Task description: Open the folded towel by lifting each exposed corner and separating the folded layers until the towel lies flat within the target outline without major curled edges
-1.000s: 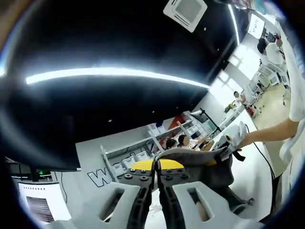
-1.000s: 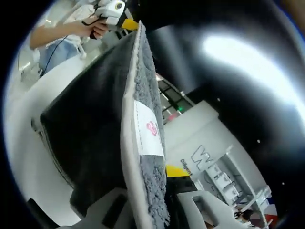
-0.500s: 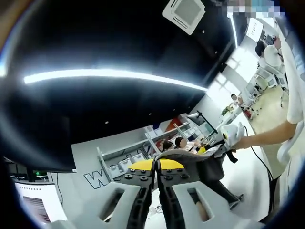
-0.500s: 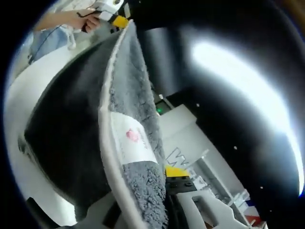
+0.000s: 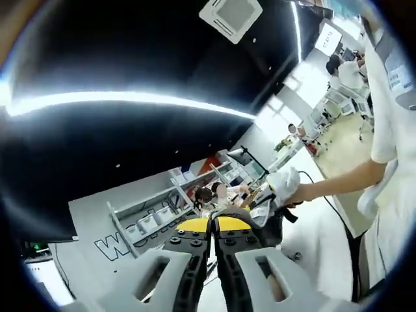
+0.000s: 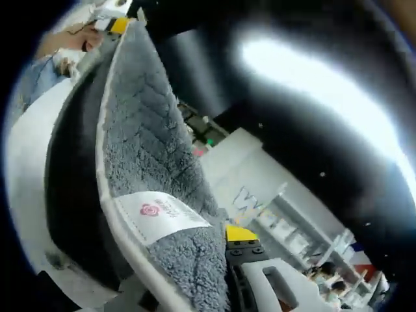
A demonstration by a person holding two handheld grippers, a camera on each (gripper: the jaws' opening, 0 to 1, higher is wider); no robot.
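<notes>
**Towel lifted, stretched between both grippers**

Left gripper fingers pinched narrow on one towel corner; right gripper clamps the opposite corner by the label. Towel hangs above the white worktop, long axis running gripper to gripper.

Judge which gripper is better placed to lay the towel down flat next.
Neither clearly: both hold it. The right gripper clamps the label corner of the towel; the left gripper clamps the far corner. They'd likely lower together.
</notes>
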